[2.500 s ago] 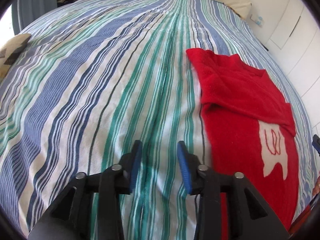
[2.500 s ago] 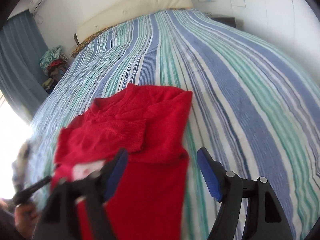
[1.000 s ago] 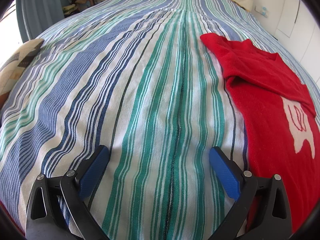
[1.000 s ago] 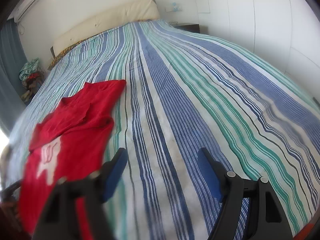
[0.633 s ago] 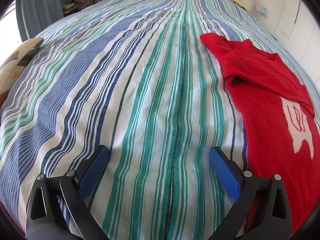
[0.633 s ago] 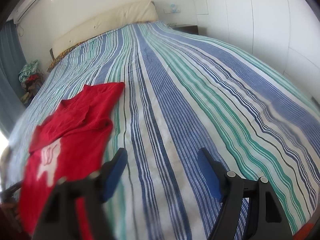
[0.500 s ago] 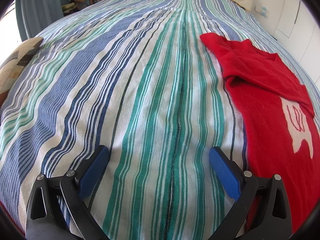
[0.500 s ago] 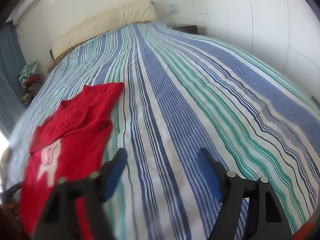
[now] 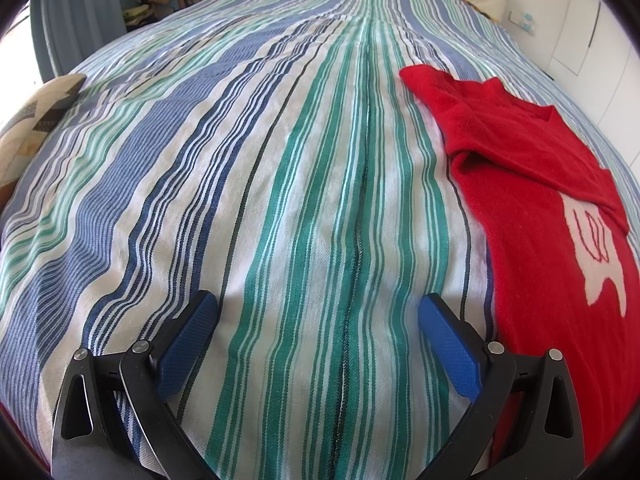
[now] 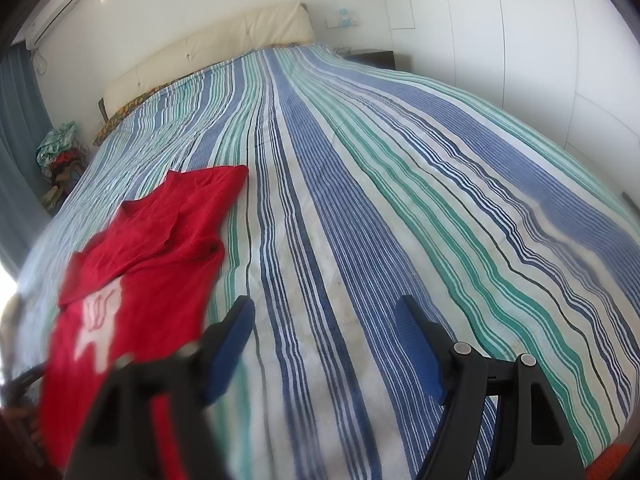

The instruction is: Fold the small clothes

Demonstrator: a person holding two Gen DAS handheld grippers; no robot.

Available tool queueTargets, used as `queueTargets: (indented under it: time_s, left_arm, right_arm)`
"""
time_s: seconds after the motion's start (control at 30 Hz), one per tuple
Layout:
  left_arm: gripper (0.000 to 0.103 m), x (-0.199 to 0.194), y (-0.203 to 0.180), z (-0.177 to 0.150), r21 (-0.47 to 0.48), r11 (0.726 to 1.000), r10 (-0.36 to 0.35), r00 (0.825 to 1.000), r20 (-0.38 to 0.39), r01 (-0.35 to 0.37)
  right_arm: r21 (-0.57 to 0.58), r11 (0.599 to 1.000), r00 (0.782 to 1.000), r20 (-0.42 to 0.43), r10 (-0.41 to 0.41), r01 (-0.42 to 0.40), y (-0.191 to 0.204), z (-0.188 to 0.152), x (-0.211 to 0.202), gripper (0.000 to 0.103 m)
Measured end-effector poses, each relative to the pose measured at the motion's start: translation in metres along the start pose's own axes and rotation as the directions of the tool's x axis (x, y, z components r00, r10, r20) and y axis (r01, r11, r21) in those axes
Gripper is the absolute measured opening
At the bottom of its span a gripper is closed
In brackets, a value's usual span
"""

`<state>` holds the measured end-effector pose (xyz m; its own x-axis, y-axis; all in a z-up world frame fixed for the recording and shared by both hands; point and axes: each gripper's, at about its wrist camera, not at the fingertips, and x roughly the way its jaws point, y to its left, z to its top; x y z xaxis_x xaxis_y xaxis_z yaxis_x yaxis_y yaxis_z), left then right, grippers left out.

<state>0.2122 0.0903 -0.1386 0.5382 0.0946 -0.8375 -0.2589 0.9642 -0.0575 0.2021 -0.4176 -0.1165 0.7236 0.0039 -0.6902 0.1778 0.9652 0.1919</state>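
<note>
we see a red sweater (image 9: pixel 532 184) lying flat on the striped bedspread (image 9: pixel 280 200), sleeves folded across its chest. our left gripper (image 9: pixel 318 312) hovers beside it, jaws spread wide, holding nothing. our right gripper (image 10: pixel 324 316) looks equally agape and empty, though its left finger is blurred.

Your left claw (image 9: pixel 314 320) is built of two glossy black plastic arms, each shaped like a triangular frame with an open cut-out. Round silver screw heads sit at the pivots, two on each side. Each finger carries a bright blue pad (image 9: pixel 188 342) with a fine dimpled texture. Your right claw (image 10: pixel 324 334) has the same look: black frames, silver screws, blue textured pads (image 10: pixel 418 350). Its near-left finger shows blurred.
</note>
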Motion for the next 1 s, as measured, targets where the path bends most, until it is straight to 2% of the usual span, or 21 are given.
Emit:
queueTargets:
  time_s: [0.23,0.37,0.57,0.77,0.9,1.0]
  left_arm:
    - [0.101,0.0,0.0,-0.001,0.002,1.0,-0.003,1.0,-0.002,0.003]
    - [0.101,-0.005,0.002,0.001,-0.002,1.0,-0.013,0.999,-0.03,0.013]
    - [0.1,-0.032,0.017,0.009,-0.091,0.991,-0.099,0.994,-0.04,0.095]
    - [0.1,-0.047,0.009,0.003,-0.031,0.99,-0.139,0.986,-0.091,0.137]
    - [0.1,-0.054,-0.003,-0.009,0.006,0.982,-0.187,0.97,-0.156,0.19]
    - [0.1,-0.066,-0.01,-0.02,0.029,0.963,-0.257,0.941,-0.222,0.27]
  right_arm:
    - [0.0,1.0,1.0,0.001,-0.001,0.001,0.0,0.0,0.0,0.072]
    - [0.008,1.0,1.0,0.003,0.006,-0.006,-0.004,0.004,-0.002,0.072]
    - [0.072,0.997,1.0,0.012,0.019,-0.02,-0.022,0.014,-0.015,0.072]
    - [0.152,0.987,0.998,-0.016,0.061,-0.058,-0.038,0.021,-0.028,0.072]
    - [0.166,0.983,0.994,-0.053,0.091,-0.081,-0.037,0.024,-0.033,0.072]
    - [0.172,0.979,0.984,-0.12,0.135,-0.113,-0.032,0.023,-0.033,0.072]
